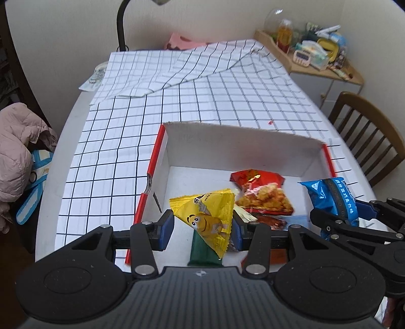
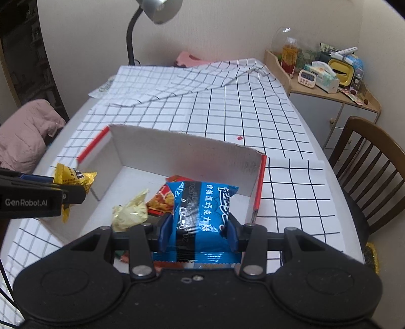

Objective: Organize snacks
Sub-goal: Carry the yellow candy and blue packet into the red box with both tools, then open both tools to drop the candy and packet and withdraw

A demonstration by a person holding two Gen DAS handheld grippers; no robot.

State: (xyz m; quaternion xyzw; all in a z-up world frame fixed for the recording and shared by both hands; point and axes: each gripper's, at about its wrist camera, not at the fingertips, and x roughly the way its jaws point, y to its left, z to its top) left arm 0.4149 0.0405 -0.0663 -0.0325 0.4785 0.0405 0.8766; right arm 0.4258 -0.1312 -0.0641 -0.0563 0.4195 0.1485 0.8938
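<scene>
Yellow foil candy packet (image 1: 206,219), triangular, clamped between the blue pads of the left gripper (image 1: 203,226); jaws partly closed, pressing on both its sides. It hangs over the near part of the white cardboard box (image 1: 227,141).

Blue wrapped snack (image 2: 200,215), white lettering, pinched between the pads of the right gripper (image 2: 198,232); jaws likewise partly closed on it, above the box's near right portion.

Box, open-topped, red outer edges, directly ahead of and below both claws. Contents beyond the left claw's tips: red bag of fried snacks (image 1: 260,192); a dark green bar (image 1: 203,249) lies beneath the yellow packet.

View differences:
- Left wrist view alone shows the green bar and a red-brown wrapper (image 1: 273,221) to the right of its pads.
- Right wrist view alone shows a crumpled pale yellow wrapper (image 2: 131,211) in the box, left of the right claw's pads, and the lamp's silver head (image 2: 162,8).
- Each view shows the other claw at its edge, with its packet.

Surroundings, outward:
- Checked white tablecloth (image 1: 227,101) under the box, a fold bunched at its far end.
- Black gooseneck lamp (image 2: 130,40) beyond the cloth.
- Wooden chair (image 2: 372,162) to the right.
- Cluttered cabinet (image 2: 336,106) at far right.
- Pink quilted jacket (image 1: 15,146) at left.

Obstruction: each claw's body hides the box's near wall.
</scene>
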